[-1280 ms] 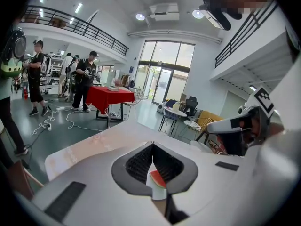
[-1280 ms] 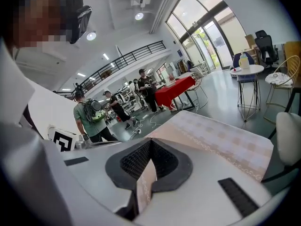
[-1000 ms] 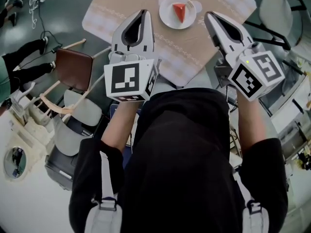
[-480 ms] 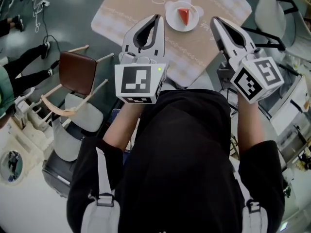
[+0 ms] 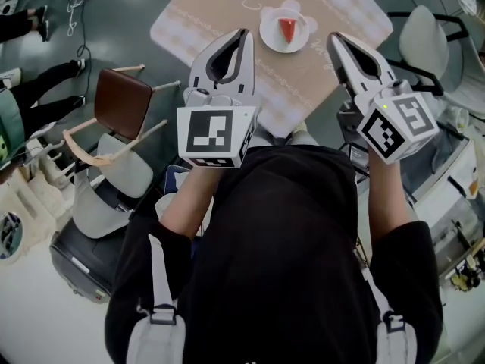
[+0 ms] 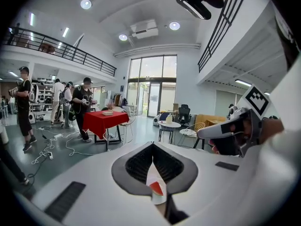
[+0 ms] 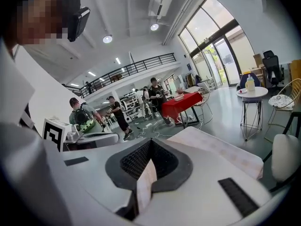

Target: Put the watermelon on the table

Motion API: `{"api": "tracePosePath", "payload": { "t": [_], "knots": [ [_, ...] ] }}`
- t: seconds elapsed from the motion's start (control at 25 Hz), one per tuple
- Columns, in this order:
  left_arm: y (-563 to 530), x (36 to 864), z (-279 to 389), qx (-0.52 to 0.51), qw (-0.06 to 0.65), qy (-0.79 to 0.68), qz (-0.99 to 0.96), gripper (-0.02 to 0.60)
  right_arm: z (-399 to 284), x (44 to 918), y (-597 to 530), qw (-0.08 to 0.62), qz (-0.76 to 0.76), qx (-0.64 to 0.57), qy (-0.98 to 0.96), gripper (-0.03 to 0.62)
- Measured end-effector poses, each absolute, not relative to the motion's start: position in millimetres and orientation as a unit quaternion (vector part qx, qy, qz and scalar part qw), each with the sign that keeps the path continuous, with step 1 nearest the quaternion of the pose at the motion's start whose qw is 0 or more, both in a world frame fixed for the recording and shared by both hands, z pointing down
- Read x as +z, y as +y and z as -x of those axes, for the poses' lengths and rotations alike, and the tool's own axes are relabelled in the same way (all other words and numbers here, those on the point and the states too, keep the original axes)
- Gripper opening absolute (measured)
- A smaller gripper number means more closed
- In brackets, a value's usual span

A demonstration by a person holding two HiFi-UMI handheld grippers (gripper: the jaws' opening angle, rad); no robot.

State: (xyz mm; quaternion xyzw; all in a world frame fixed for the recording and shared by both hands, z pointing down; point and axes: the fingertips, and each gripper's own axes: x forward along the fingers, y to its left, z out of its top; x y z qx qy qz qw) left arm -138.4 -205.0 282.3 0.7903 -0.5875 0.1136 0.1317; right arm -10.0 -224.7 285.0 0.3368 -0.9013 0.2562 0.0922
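Note:
A red watermelon wedge point(image 5: 287, 29) lies on a white plate point(image 5: 271, 38) on the table point(image 5: 227, 6), which wears a beige patterned cloth. My left gripper point(image 5: 244, 35) hangs over the table's near side, just left of the plate, shut with nothing in it. Through the slit under its closed jaws point(image 6: 153, 145) the plate and wedge point(image 6: 156, 188) show. At the plate's right my right gripper point(image 5: 334, 40) is also shut and empty, its jaws point(image 7: 150, 142) pointing past the table's edge point(image 7: 221, 149).
A wooden chair with a brown seat point(image 5: 121, 105) and white chairs point(image 5: 114, 180) stand left of me; another white chair point(image 5: 424, 21) is at the upper right. People stand by a red table point(image 6: 106, 119), and cables point(image 5: 76, 6) lie on the floor.
Both grippers have lifted a little and stayed shut and empty. The left one has shifted right, closer to the plate in the picture.

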Motion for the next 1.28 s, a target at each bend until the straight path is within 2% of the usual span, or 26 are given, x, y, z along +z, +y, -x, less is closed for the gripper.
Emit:
{"api": "tracePosePath", "payload": {
  "t": [0.48,0.92,1.28],
  "knots": [
    [-138.9,267.4,80.0,0.113,0.127,-0.602,-0.780,0.012,-47.0,271.6,-169.8,0.076,-0.317,0.244,-0.913,0.011],
    [-77.0,246.7,53.7,0.113,0.100,-0.621,-0.769,0.012,-74.0,251.7,-118.5,0.055,-0.303,0.229,-0.923,0.011],
    [-25.6,244.3,31.0,0.110,0.105,-0.638,-0.755,0.012,-103.4,247.4,-77.7,0.053,-0.289,0.224,-0.929,0.011]
  ]
}}
